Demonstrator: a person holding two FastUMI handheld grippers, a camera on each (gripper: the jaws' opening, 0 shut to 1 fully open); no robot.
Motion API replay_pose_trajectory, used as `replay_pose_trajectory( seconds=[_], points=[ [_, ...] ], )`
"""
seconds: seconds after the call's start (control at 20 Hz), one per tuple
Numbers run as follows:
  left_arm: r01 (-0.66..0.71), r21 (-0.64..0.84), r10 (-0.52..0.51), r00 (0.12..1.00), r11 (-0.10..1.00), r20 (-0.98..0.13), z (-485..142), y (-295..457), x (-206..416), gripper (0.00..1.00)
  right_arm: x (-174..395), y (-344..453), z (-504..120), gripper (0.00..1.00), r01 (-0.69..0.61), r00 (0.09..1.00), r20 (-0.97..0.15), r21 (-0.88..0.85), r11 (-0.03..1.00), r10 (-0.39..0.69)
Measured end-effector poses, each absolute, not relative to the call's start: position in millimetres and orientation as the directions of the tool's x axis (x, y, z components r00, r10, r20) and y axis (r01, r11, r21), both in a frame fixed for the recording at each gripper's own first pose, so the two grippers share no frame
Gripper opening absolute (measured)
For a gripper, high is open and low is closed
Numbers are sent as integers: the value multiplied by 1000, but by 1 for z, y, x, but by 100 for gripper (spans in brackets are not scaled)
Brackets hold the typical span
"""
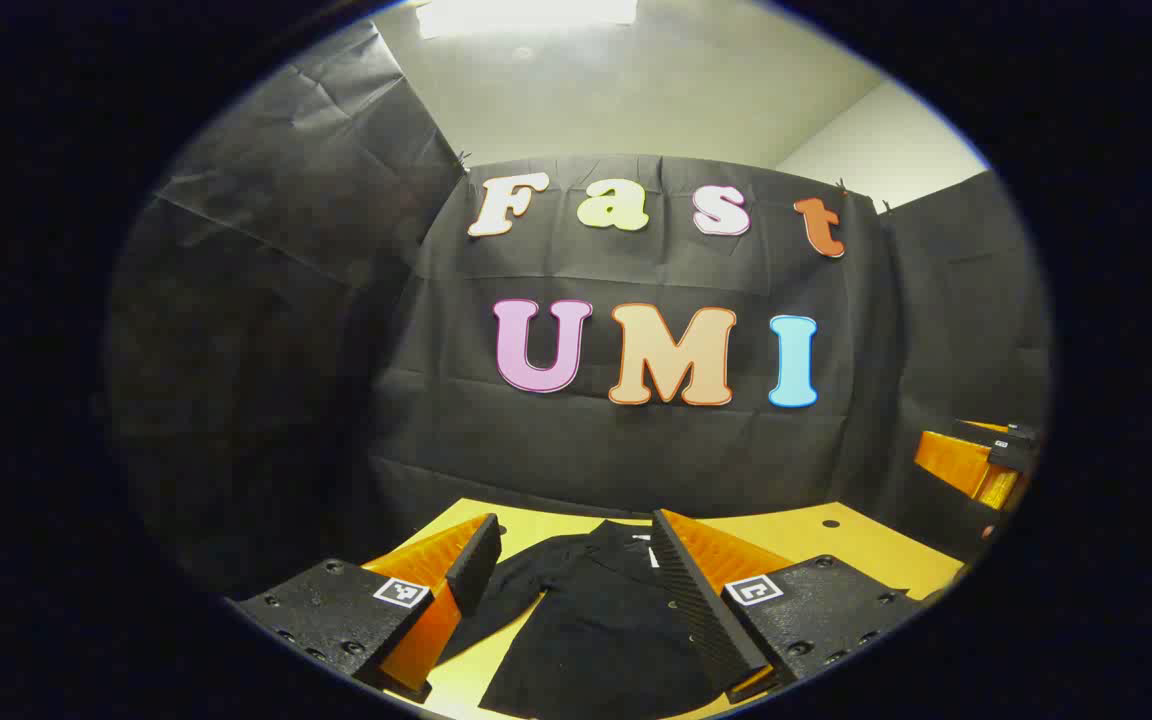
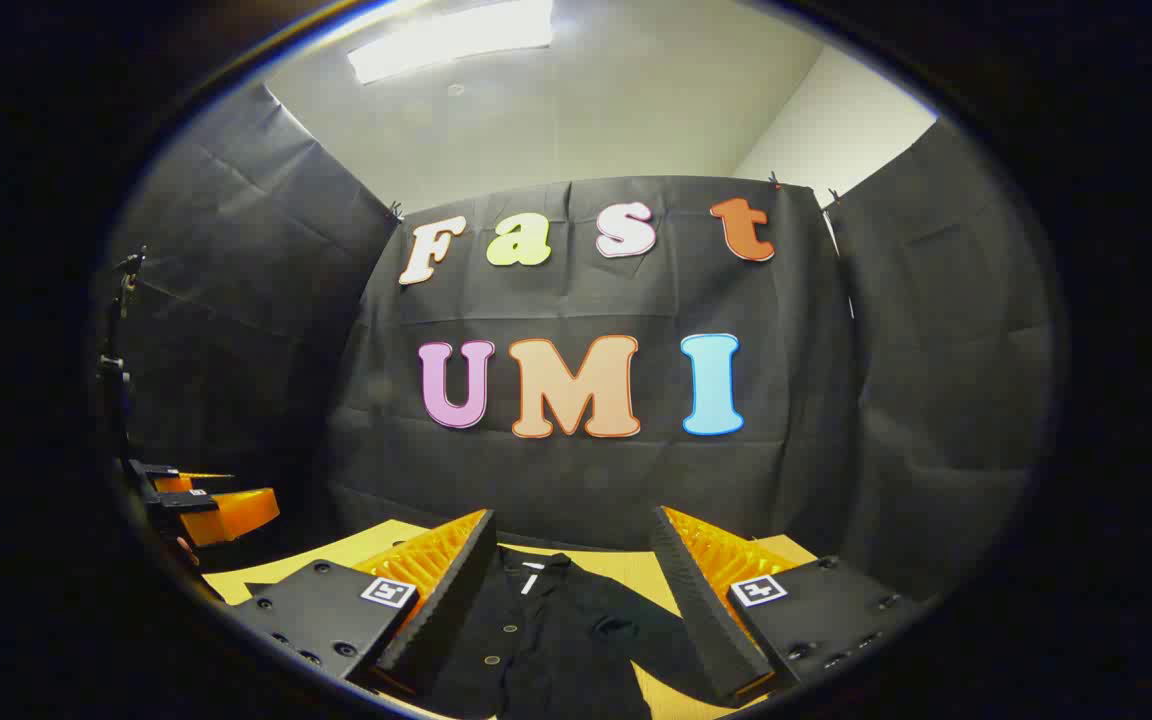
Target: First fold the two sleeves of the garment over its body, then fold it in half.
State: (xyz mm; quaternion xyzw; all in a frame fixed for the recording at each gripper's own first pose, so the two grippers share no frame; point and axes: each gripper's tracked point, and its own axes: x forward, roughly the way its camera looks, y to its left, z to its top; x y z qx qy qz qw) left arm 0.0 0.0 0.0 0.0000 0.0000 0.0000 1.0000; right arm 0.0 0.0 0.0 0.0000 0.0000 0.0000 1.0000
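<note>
Yellow counter (image 1: 836, 545) under black booth cloth, with a black garment (image 1: 586, 620) spread flat on it, collar away from me, sleeves out to the sides. It looks soft, light and limp, so I'd pinch each sleeve near its cuff. My left tool (image 1: 566, 580) hangs spread above it, holding nothing; my right tool (image 2: 566, 590) likewise spread and empty.
</note>
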Motion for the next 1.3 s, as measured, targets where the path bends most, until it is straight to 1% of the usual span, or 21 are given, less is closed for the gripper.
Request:
replay_pose_trajectory(
  seconds=[0.15,0.25,0.4,0.7,0.75,0.85,1.3],
  points=[
    [-11,2,11,1000,1000,-1,3,-3,-2,92,-7,-10,-4,100,13,1000,-16,21,1000,-12],
    [-16,-13,16,1000,1000,2,4,-6,-2,92,-11,-18,-8,98,26,999,-23,11,1000,-26],
    [-28,-19,27,1000,999,-12,-1,-6,-3,92,-13,-23,-14,100,29,999,-41,0,1000,-29],
    [-44,-14,43,998,999,-37,-10,-7,-2,92,-10,-39,-23,100,48,997,-69,25,999,-47],
    [-45,-14,45,998,999,-39,-11,-7,-1,92,-8,-41,-23,98,55,996,-70,26,998,-53],
    [-51,-7,50,998,999,-39,-11,-6,0,92,-6,-47,-27,98,69,995,-79,30,997,-66],
    [-35,28,36,998,999,-50,-13,-6,1,92,-4,-50,-34,98,94,991,-102,43,995,-89]
  ],
)
